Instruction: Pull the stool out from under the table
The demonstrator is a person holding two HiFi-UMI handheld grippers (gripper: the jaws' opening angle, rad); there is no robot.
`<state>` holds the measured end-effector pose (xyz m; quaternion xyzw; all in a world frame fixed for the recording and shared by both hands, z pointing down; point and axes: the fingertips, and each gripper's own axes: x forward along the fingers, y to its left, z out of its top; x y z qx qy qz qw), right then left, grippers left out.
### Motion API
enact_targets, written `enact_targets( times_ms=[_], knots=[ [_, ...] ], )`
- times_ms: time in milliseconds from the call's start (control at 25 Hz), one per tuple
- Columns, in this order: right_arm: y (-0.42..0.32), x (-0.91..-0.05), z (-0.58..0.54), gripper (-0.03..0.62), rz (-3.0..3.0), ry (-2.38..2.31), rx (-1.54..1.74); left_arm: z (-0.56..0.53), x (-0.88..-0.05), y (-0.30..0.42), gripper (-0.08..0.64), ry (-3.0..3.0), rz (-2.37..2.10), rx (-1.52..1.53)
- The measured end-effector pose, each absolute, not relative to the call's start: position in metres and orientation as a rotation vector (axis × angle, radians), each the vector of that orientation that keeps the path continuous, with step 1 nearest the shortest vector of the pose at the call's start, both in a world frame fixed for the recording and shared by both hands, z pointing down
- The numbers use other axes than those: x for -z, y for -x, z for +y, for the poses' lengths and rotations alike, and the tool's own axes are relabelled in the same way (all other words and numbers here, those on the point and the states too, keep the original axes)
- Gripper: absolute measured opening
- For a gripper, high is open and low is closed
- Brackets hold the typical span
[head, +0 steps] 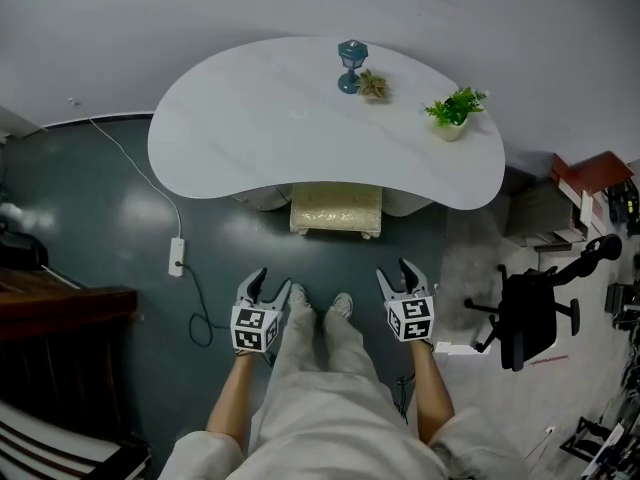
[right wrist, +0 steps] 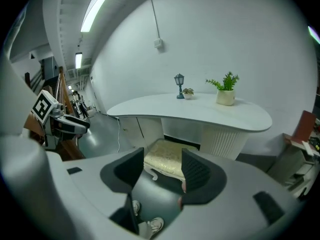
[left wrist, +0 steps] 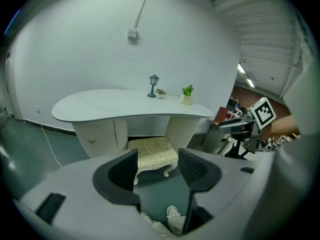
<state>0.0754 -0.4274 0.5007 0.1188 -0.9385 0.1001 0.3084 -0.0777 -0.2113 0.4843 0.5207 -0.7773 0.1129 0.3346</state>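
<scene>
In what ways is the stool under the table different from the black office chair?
The stool is pale, with a cream patterned cushion; the office chair is black. The stool has no back; the office chair has a backrest. The stool sits partly under the table; the office chair stands clear of it, at the right. Both are unoccupied seats.

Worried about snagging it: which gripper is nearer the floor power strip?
Left. The left gripper is just to the right of the power strip; the right gripper sits farther right, past both shoes.
</scene>
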Motion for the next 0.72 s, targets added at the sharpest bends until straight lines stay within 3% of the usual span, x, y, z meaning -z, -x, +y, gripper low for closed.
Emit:
enact_targets(
  times_ms=[720],
  knots=[
    [-0.066,-0.654,-0.405,0.237,-2.439,-0.408,-0.281,-0.206,-0.676,0.122,0.261,-1.458,-1.936,-0.350]
  ],
)
